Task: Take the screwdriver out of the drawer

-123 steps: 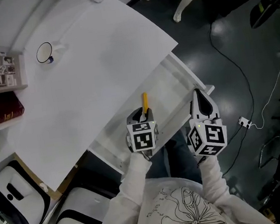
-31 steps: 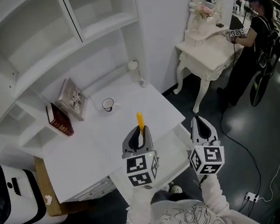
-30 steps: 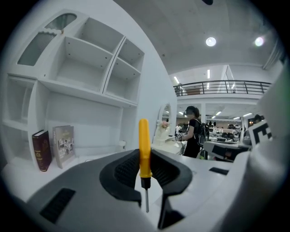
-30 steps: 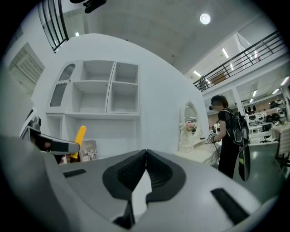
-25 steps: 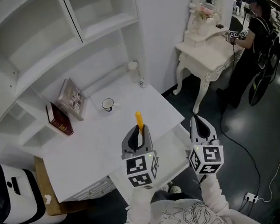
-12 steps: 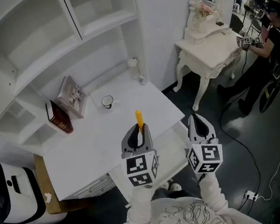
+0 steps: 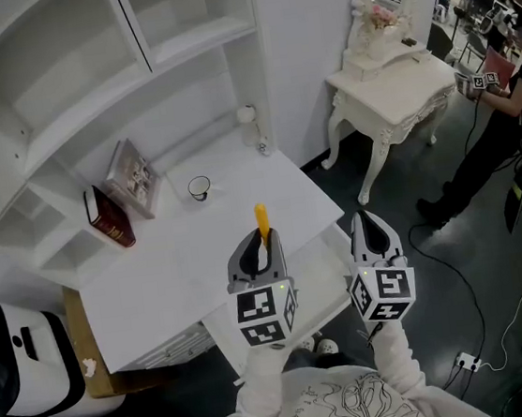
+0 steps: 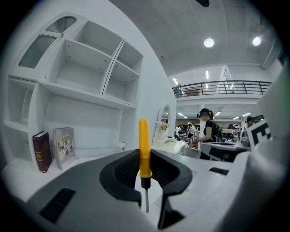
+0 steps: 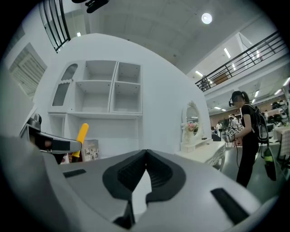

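The screwdriver (image 7: 261, 220) is out of the drawer (image 7: 318, 276), standing upright in the left gripper (image 7: 258, 248), whose jaws are closed narrowly on the lower end of its yellow handle. The drawer stands pulled out under the front edge of the white desk (image 7: 182, 260), just below both grippers; what shows of its inside is plain white. The right gripper (image 7: 372, 232) hangs beside the left one with its jaws pressed together on nothing. At the back of the desk are a small dark-rimmed mug (image 7: 200, 189), its inside too small to make out, a red book (image 7: 108, 219) and a picture book (image 7: 135, 178) leaning against the white shelving unit (image 7: 84, 73). The left gripper view alone shows the thin metal shaft (image 8: 146, 199) pointing down below the handle, and a railed gallery (image 8: 226, 86) under ceiling lights. A person (image 8: 208, 131) stands past the dressing table (image 7: 388, 93). The only print is the square markers on the gripper cubes; the book covers are too small to read.
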A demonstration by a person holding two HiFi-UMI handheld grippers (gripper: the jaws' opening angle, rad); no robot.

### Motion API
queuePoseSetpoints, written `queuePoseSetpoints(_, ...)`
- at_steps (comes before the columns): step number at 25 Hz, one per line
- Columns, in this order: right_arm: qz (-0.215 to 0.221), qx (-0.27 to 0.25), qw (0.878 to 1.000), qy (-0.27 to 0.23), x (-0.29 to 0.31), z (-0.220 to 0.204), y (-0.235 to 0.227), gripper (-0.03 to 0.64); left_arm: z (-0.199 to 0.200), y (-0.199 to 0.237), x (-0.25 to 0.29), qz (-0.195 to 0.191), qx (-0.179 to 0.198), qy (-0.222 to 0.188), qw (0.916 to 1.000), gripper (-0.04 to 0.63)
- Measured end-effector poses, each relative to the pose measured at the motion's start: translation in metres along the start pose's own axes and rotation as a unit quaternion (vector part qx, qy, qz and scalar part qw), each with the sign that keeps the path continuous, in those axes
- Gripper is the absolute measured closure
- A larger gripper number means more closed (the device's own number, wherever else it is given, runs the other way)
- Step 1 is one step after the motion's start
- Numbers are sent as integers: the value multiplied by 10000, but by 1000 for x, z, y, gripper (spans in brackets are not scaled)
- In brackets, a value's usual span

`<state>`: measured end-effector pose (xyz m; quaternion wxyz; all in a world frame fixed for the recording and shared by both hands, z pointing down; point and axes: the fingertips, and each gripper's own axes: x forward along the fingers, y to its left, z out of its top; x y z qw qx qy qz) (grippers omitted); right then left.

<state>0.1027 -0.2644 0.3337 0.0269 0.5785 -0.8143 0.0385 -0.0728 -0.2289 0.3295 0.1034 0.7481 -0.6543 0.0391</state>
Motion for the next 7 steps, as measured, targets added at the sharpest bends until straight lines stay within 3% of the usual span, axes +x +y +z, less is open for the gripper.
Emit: queuePoseSetpoints(7,4,-69,10000,16,3,2,-2,614,3,0,3,-15,-3,-29,10000,526)
